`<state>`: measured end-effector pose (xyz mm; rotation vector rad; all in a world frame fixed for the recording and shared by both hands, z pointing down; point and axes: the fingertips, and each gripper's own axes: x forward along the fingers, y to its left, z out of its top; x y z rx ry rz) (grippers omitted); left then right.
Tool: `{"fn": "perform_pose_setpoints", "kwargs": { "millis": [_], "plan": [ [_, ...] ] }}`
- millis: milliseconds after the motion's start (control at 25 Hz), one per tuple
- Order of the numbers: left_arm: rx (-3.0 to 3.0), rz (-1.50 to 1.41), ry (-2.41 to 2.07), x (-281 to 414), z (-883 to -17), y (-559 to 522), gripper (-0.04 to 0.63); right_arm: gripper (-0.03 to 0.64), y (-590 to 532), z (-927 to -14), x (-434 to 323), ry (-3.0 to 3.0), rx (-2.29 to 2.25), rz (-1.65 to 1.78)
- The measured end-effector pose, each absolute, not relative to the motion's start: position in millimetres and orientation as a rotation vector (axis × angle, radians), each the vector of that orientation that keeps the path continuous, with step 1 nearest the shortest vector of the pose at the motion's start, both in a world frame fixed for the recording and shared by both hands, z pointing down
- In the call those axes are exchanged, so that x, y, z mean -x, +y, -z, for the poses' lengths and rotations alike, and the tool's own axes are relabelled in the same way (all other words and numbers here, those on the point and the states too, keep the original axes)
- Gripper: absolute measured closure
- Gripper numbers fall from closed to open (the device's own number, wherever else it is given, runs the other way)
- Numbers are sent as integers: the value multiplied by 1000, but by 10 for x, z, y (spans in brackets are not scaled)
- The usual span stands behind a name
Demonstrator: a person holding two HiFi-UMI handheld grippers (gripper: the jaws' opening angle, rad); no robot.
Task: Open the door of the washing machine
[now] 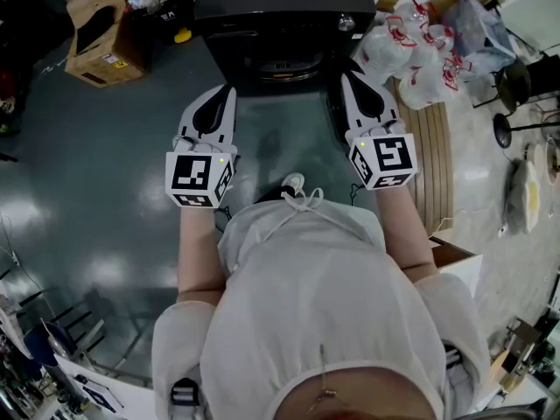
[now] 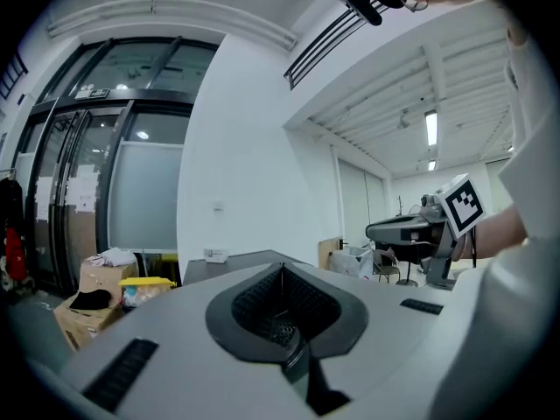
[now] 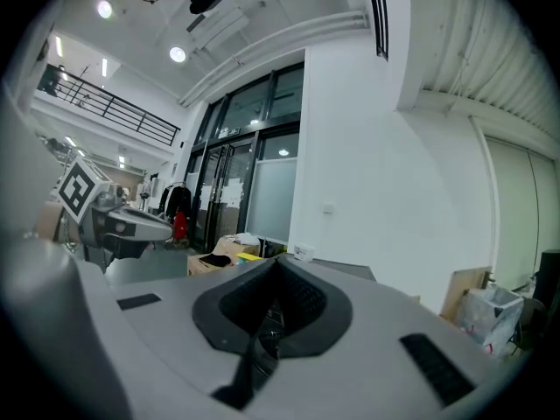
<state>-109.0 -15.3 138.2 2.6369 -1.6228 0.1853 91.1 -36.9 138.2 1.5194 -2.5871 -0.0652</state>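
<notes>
- Box (image 1: 101,38), cardboard, on the floor (image 1: 105,173), well left of the left tongs and further out. Dark cloth lies on it. A yellow lid (image 2: 147,282) sits just right of it.
- Left tongs (image 1: 227,90): pressed together, tips meeting, nothing between them (image 2: 282,268). They are held about level, pointing at the washer's front, left of centre. A strip of floor shows between tip and machine, so they are apart.
- Washer (image 1: 280,7): black, straight ahead of both tongs, top flat and dark. In the left gripper view its top edge (image 2: 236,261) shows just beyond the tips.
- Door (image 1: 284,64): round, on the front face, ahead of and between the two tongs. It looks shut, and neither tong is on it.
- Shoe (image 1: 293,182): white, on the floor behind and between the tongs.
- Right tongs (image 1: 344,77): clamped together, empty (image 3: 273,261). They are about level, with the tip up by the washer's right front corner. Cannot tell whether it touches.
- Bags (image 1: 411,55): white plastic with red print, heaped on the floor just right of the right tongs, beside the washer.
- Each gripper's marker cube shows in the other's view, to the side.
</notes>
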Motion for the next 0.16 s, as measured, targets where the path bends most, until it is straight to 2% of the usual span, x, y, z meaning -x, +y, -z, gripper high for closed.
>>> {"fn": "perform_pose_setpoints", "kwargs": {
  "millis": [160],
  "plan": [
    [-2642, -200, -1616, 1058, -1403, -133, 574, 615, -340, -1418, -908, -2576, -1524, 64]
  ]
}}
